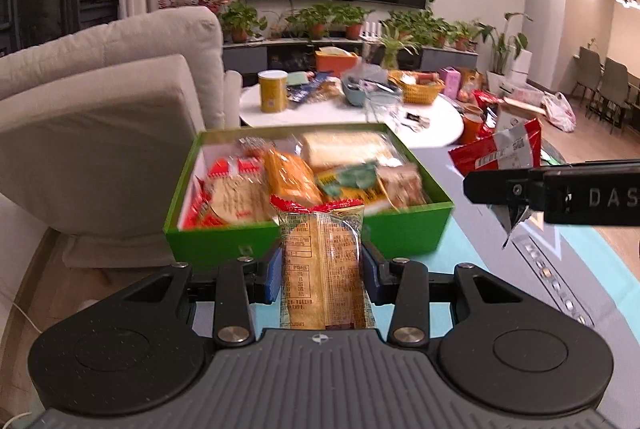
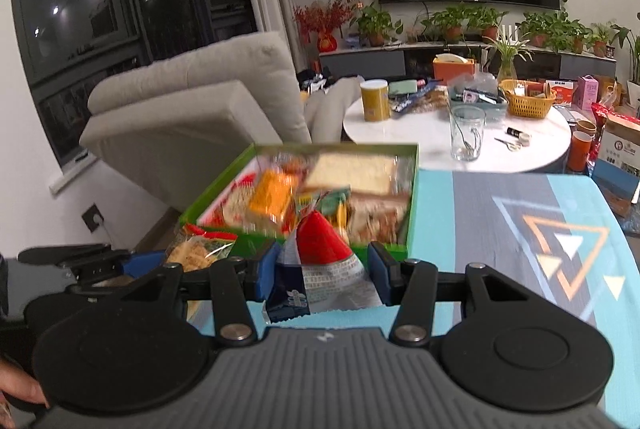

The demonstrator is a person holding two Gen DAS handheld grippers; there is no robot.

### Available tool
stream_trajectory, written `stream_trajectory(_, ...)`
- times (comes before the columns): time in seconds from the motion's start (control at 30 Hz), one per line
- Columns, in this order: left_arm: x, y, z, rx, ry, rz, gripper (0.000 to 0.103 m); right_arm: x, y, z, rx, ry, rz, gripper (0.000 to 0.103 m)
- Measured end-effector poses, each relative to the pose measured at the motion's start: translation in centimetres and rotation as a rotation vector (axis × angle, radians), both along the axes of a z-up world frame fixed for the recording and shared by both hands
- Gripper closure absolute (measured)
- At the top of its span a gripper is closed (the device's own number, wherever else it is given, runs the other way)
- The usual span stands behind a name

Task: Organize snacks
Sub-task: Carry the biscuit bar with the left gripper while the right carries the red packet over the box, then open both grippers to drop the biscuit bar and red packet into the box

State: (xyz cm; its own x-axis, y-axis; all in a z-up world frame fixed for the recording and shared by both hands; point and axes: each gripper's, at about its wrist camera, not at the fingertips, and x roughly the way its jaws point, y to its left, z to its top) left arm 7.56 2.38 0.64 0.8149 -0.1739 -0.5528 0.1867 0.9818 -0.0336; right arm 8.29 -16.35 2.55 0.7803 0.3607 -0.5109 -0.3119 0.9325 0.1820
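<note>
My left gripper (image 1: pixel 323 269) is shut on a clear-wrapped bread packet (image 1: pixel 322 261) with a red crimped top, held upright just in front of the green box (image 1: pixel 400 233). The box sits on the patterned table and holds several wrapped breads and snack packets. My right gripper (image 2: pixel 323 269) is shut on a red and silver snack packet (image 2: pixel 320 253), also near the box's front wall (image 2: pixel 384 251). In the left wrist view that red packet (image 1: pixel 500 153) hangs in the air to the right of the box. Both packets are clear of the table.
A blue and grey patterned cloth (image 2: pixel 500 229) covers the near table. Behind it, a round white table (image 2: pixel 420 137) carries a yellow canister (image 2: pixel 375 100), a glass (image 2: pixel 466 133) and a yellow basket (image 2: pixel 526 99). A beige sofa (image 1: pixel 100 101) stands to the left.
</note>
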Motion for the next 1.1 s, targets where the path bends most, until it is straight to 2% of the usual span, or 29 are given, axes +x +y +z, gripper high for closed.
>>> stream_trajectory(0.27, 3.9, 1.8, 2.3, -0.029, -0.020, 0.071, 0.066, 3.7, 0.9, 2.2, 0.094, -0.031, -0.026, 0.050)
stream_trajectory(0.37, 5.5, 2.6, 2.9, -0.068, -0.027, 0.099, 0.066, 5.5, 1.5, 2.1, 0.130, -0.029, -0.049, 0.050)
stream_trajectory(0.53, 8.2, 3.9, 2.7, -0.125, -0.018, 0.154, 0.066, 7.8, 2.5, 0.8, 0.207, -0.026, -0.154, 0.050)
stream_trajectory(0.8, 12.3, 5.3, 1.1, -0.144, 0.006, 0.191, 0.066, 12.0, 5.6, -0.8, 0.172, 0.003, -0.119, 0.050)
stream_trajectory(1.1, 16.1, 6.1, -1.2, -0.153, 0.049, 0.198, 0.066, 14.9, 6.3, -3.3, 0.179, 0.051, -0.120, 0.050)
